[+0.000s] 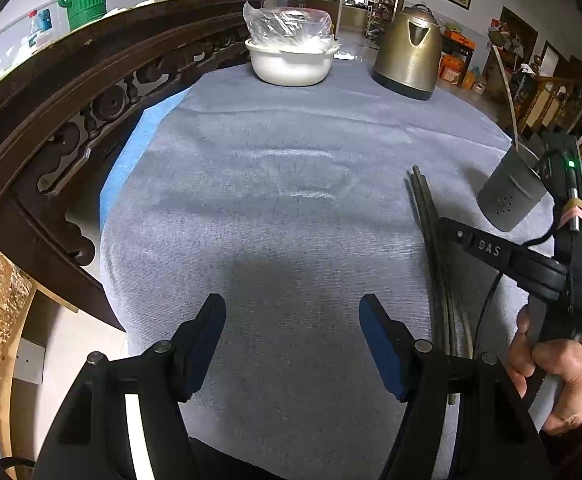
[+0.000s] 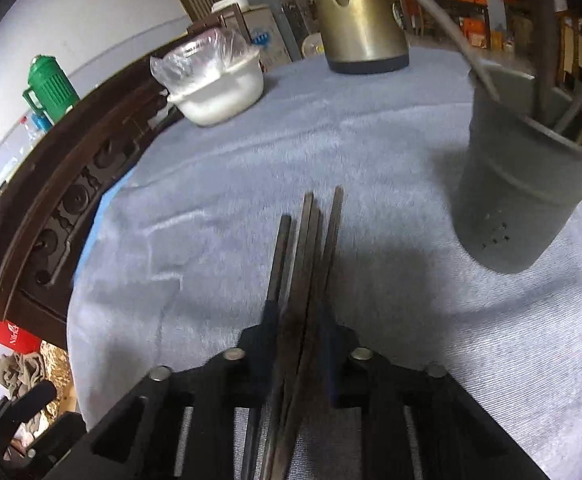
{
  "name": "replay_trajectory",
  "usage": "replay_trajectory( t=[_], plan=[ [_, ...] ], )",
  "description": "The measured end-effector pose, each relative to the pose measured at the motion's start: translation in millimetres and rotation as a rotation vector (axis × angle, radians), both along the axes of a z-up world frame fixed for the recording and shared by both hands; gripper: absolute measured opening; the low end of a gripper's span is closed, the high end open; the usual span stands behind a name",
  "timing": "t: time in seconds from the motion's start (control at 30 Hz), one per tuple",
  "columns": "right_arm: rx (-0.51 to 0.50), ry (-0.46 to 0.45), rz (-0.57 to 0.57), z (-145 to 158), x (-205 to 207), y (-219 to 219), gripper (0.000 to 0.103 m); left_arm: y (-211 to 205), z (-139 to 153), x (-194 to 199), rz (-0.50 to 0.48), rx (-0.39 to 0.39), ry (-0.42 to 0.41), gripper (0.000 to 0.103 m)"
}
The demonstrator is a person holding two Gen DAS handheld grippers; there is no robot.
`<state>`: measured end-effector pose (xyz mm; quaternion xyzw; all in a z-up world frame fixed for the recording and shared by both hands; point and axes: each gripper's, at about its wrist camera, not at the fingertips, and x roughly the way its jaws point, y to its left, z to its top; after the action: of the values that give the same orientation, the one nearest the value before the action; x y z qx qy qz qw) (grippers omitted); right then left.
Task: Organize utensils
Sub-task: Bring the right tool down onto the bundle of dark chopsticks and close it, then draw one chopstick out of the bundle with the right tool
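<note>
While a kettle (image 2: 361, 16) and covered bowl (image 2: 219, 88) stand far back on the grey cloth (image 1: 275, 208), holder (image 2: 527, 184) right of dark chopsticks (image 2: 311, 248), right gripper (image 2: 301, 320) clamped on chopsticks lying on cloth, left gripper (image 1: 293, 344) spread wide, empty.

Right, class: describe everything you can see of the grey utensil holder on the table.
The grey utensil holder is a matte cylinder, plastic or metal by its look, with raised bands around its wall and a cluster of small holes near the base. It stands on the blue-grey cloth, to the right of the chopsticks on the cloth. Several dark utensil handles rise from its open top and lean on the rim. Neither gripper touches it.
</note>
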<state>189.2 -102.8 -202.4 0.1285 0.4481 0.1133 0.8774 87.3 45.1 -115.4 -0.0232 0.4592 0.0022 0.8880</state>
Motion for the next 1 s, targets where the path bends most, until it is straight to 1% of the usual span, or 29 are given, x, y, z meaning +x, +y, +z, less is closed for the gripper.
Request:
replay_trajectory(
  t=[0.17, 0.3, 0.37, 0.47, 0.57, 0.6, 0.67, 0.73, 0.8, 0.87, 0.9, 0.97, 1.0],
  plan=[
    [-0.016, -0.019, -0.008, 0, -9, -12, 0.004, -3, -1, 4, -0.004, 0.0, 0.006, 0.07],
    [-0.028, -0.003, -0.046, -3, -16, -32, 0.004, -10, -4, 10, -0.023, -0.01, 0.019, 0.07],
    [0.029, 0.005, -0.047, -3, -19, -44, 0.004, -14, -6, 13, -0.027, -0.019, 0.029, 0.07],
    [0.131, -0.013, -0.006, 4, -23, -46, 0.006, -18, -7, 16, -0.033, -0.022, 0.031, 0.07],
    [0.15, -0.005, 0.032, 10, -19, -34, 0.009, -18, -9, 15, -0.028, -0.026, 0.037, 0.07],
    [0.137, -0.002, 0.041, 9, -17, -28, 0.015, -17, -9, 15, -0.025, -0.029, 0.039, 0.07],
    [0.098, 0.016, 0.057, 6, -11, -14, 0.021, -16, -10, 14, -0.019, -0.028, 0.04, 0.07],
    [0.089, 0.043, 0.061, 0, -6, -7, 0.021, -14, -10, 13, -0.013, -0.025, 0.04, 0.07],
    [0.053, 0.017, 0.042, 0, -6, -4, 0.022, -11, -10, 12, -0.008, -0.024, 0.042, 0.07],
    [0.026, 0.003, 0.049, 1, -9, -1, 0.021, -8, -10, 13, -0.002, -0.027, 0.044, 0.07],
    [0.01, 0.001, 0.05, 1, -10, -1, 0.016, -7, -10, 14, 0.001, -0.03, 0.045, 0.07],
    [-0.025, -0.002, 0.046, 2, -12, -2, 0.015, -6, -11, 14, 0.0, -0.034, 0.046, 0.07],
    [-0.038, 0.005, 0.037, 2, -14, -5, 0.012, -7, -11, 14, -0.003, -0.036, 0.046, 0.07]
  ],
)
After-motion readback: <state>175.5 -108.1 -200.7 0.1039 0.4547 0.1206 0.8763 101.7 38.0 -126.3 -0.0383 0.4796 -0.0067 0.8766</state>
